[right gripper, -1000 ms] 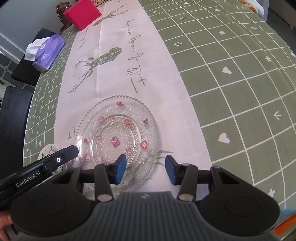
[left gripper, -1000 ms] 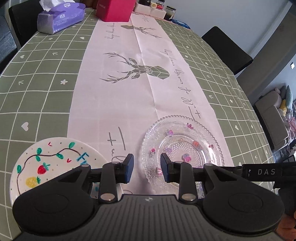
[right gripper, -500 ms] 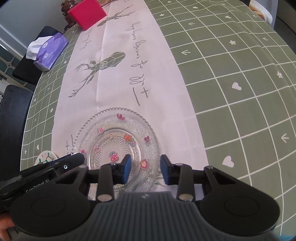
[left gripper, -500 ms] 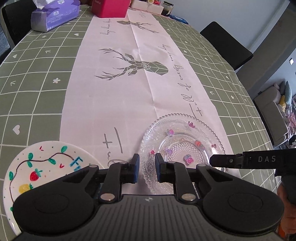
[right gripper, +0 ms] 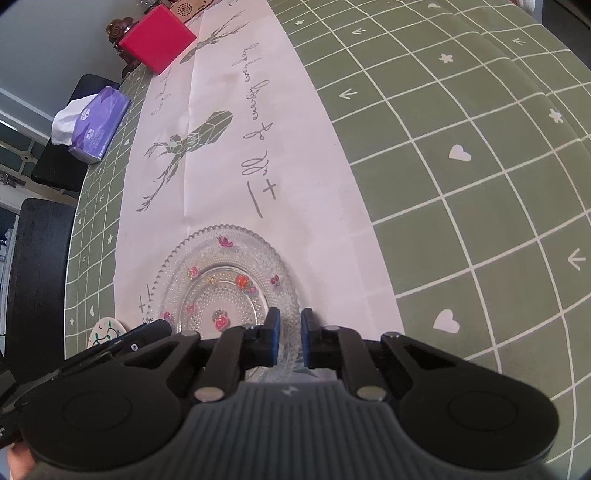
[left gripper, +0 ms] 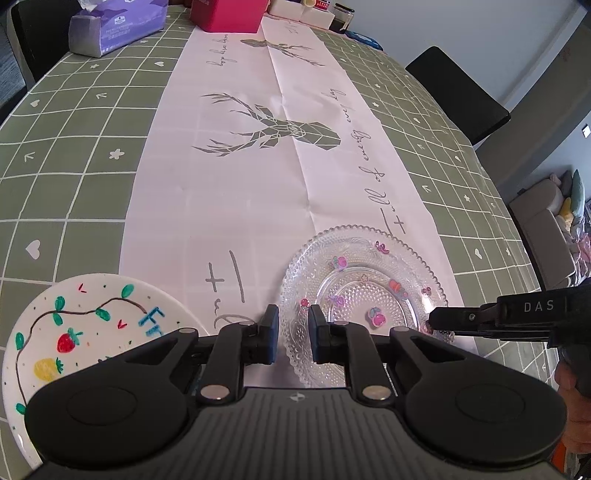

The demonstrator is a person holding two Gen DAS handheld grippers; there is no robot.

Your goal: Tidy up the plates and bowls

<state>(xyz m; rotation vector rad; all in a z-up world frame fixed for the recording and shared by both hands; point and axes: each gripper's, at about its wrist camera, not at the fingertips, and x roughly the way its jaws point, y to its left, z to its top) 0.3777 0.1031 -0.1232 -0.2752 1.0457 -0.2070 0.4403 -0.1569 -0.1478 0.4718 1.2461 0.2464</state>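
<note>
My clear glass plate (left gripper: 364,295), beaded and scallop-rimmed with small coloured stickers on it, lies flat on the near end of the white runner (left gripper: 258,177). My white plate (left gripper: 74,332), hand-drawn with a strawberry and vine, sits just left of that runner.

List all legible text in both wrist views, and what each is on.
"DAS": side of the right gripper.
"Fr": blue letters on the white painted plate; the rest is hidden.
"+" marks and cursive script on the table runner: script not reliably readable.
Tissue pack print: too small.
</note>
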